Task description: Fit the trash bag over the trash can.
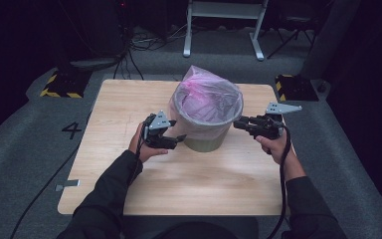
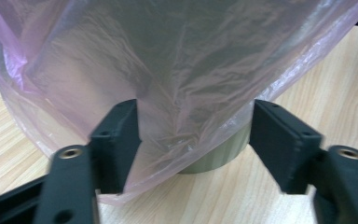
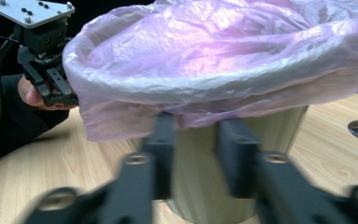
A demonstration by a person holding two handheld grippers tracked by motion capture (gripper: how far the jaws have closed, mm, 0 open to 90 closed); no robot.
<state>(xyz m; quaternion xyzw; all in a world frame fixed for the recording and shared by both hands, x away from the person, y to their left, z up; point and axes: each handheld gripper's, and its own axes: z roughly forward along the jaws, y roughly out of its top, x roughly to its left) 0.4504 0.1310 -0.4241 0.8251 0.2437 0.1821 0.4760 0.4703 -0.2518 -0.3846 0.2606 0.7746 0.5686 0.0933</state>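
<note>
Your left gripper [image 1: 175, 140] sits at the bin's near-left side, jaws apart around the loose hem of the pink bag [image 2: 177, 79], not pinching it. The bin [image 1: 206, 142] stands mid-table [image 1: 119, 99], bag draped over its rim. Your right gripper [image 1: 238, 123] is at the bin's right side, jaws narrowly apart just under the bag edge, gripping nothing.

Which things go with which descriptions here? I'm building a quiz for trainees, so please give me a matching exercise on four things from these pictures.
Column one:
1. plastic bag
2. bin
3. left gripper
4. table

Column two:
A. light wood top
B. pink, see-through, draped over a rim
C. pale green, stands on the table
D. jaws apart around the bag's hanging edge

Pairs: 1-B, 2-C, 3-D, 4-A
</note>
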